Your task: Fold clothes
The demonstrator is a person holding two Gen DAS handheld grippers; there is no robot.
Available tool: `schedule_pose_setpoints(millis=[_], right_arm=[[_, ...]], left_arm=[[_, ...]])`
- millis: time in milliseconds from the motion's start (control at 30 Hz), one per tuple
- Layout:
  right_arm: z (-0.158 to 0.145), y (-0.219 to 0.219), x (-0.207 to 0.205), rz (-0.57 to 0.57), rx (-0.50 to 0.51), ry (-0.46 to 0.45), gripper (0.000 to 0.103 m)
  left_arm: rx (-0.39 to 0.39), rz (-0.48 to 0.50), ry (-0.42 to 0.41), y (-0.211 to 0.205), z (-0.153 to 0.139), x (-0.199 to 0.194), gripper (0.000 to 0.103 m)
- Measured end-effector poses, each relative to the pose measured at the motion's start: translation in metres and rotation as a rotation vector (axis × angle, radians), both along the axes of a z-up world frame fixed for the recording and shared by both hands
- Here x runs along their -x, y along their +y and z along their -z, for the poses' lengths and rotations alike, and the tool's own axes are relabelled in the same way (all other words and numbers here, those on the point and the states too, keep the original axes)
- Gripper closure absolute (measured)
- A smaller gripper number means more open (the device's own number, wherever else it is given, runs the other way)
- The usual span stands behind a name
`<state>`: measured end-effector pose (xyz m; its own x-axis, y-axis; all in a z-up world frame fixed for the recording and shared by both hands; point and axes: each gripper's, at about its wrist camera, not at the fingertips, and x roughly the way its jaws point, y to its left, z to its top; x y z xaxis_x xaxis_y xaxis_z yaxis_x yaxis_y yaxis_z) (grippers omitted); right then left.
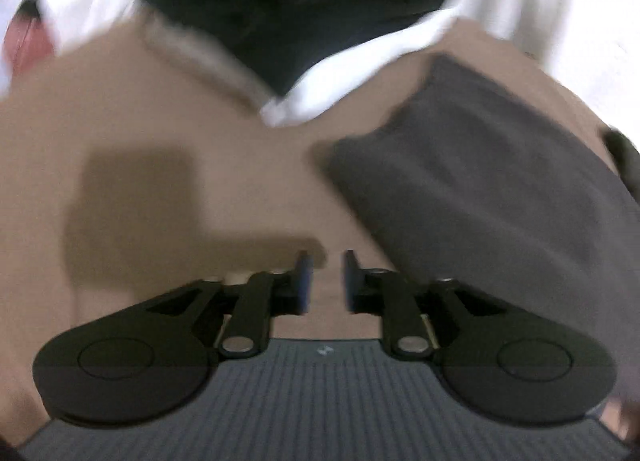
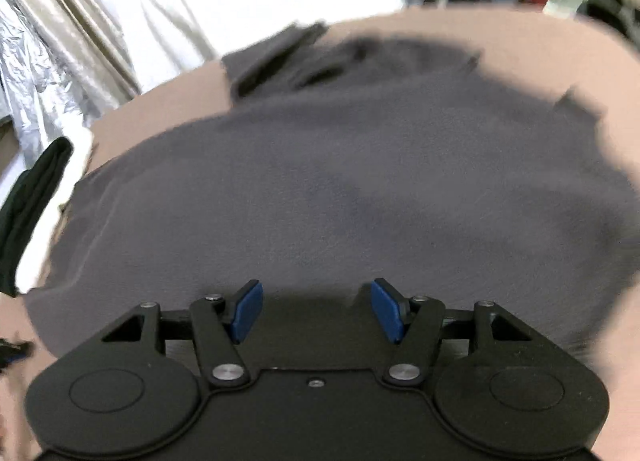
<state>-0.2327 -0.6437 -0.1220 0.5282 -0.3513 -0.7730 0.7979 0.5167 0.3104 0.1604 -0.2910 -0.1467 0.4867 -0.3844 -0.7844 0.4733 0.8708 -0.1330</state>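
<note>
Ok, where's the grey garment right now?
The grey garment lies spread on the tan table, filling the right wrist view just ahead of the open right gripper; in the left wrist view it sits right.

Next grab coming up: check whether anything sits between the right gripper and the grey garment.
Nothing visible does. The right gripper is open directly over the grey garment, which lies spread on the tan table.

Motion-blurred frame. Left gripper (image 1: pixel 327 275) low centre, blue-padded fingers (image 1: pixel 305 277) slightly apart, nothing between them, over bare tan surface (image 1: pixel 140 109). Its shadow sits left of centre. Grey garment (image 1: pixel 500 189) lies flat at right, running from upper right to lower right. Black cloth (image 1: pixel 288 13) on white cloth (image 1: pixel 360 73) at top centre. Reddish blur at upper left edge.
</note>
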Motion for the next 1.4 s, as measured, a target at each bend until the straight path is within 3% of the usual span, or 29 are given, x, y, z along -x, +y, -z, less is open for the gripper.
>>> schedule_pose_setpoints(millis=[33, 100, 167, 200, 333, 433, 500, 567, 600, 633, 667, 733, 833, 867, 900, 967, 1033, 1133, 1233, 1400], right_arm=[[-0.009, -0.001, 0.015, 0.035, 0.018, 0.012, 0.037], [-0.02, -0.004, 0.048, 0.08, -0.017, 0.009, 0.037], [-0.026, -0.006, 0.081, 0.121, -0.064, -0.001, 0.037], [-0.027, -0.006, 0.097, 0.141, -0.093, -0.01, 0.037], [-0.021, -0.002, 0.148, 0.202, -0.217, -0.061, 0.037], [-0.021, 0.006, 0.157, 0.237, -0.208, 0.005, 0.037], [-0.021, 0.01, 0.159, 0.235, -0.212, -0.007, 0.037], [-0.015, 0.007, 0.159, 0.209, -0.282, -0.076, 0.036], [-0.012, 0.006, 0.156, 0.2, -0.326, -0.108, 0.033], [-0.006, 0.005, 0.153, 0.211, -0.394, -0.149, 0.03], [-0.001, 0.004, 0.149, 0.223, -0.465, -0.192, 0.027], [0.014, 0.01, 0.147, 0.235, -0.638, -0.372, 0.024], [0.017, 0.02, 0.126, 0.179, -0.634, -0.34, 0.024], [0.015, 0.024, 0.115, 0.161, -0.574, -0.254, 0.024], [0.014, 0.027, 0.105, 0.146, -0.534, -0.186, 0.023], [0.013, 0.033, 0.102, 0.142, -0.534, -0.205, 0.023], [0.012, 0.039, 0.1, 0.139, -0.538, -0.231, 0.023], [0.01, 0.048, 0.098, 0.135, -0.543, -0.27, 0.023], [-0.004, 0.052, 0.111, 0.153, -0.46, -0.302, 0.023], [-0.017, 0.036, 0.122, 0.226, -0.365, -0.381, 0.023]], left_arm=[[0.019, 0.052, -0.027, -0.002, -0.009, 0.011, 0.038], [0.087, 0.184, -0.041, -0.001, -0.02, 0.038, 0.034], [0.124, 0.331, 0.012, -0.008, -0.02, 0.067, 0.034], [0.111, 0.388, 0.023, -0.014, -0.017, 0.082, 0.034], [-0.118, 0.648, -0.024, -0.044, 0.01, 0.165, 0.034], [-0.111, 0.822, 0.004, -0.054, 0.013, 0.207, 0.034], [-0.085, 0.919, 0.028, -0.055, 0.011, 0.227, 0.031], [-0.077, 1.009, 0.04, -0.051, 0.009, 0.241, 0.017], [-0.097, 1.049, 0.034, -0.05, 0.009, 0.248, 0.006], [-0.132, 1.074, 0.024, -0.05, 0.012, 0.254, 0.001], [-0.172, 1.08, 0.02, -0.048, 0.017, 0.26, 0.001], [-0.258, 1.061, 0.008, -0.042, 0.03, 0.266, 0.0], [-0.343, 1.054, -0.046, -0.03, 0.044, 0.276, 0.0], [-0.338, 1.061, -0.064, -0.027, 0.044, 0.279, 0.0], [-0.33, 1.066, -0.077, -0.026, 0.043, 0.28, 0.004], [-0.314, 1.076, -0.075, -0.024, 0.037, 0.28, 0.039], [-0.275, 1.047, -0.087, -0.019, 0.022, 0.28, 0.082], [-0.205, 0.99, -0.154, -0.011, -0.002, 0.278, 0.084], [-0.175, 0.911, -0.31, -0.017, -0.023, 0.265, 0.084], [0.004, 0.88, -0.402, -0.041, -0.09, 0.24, 0.084]])
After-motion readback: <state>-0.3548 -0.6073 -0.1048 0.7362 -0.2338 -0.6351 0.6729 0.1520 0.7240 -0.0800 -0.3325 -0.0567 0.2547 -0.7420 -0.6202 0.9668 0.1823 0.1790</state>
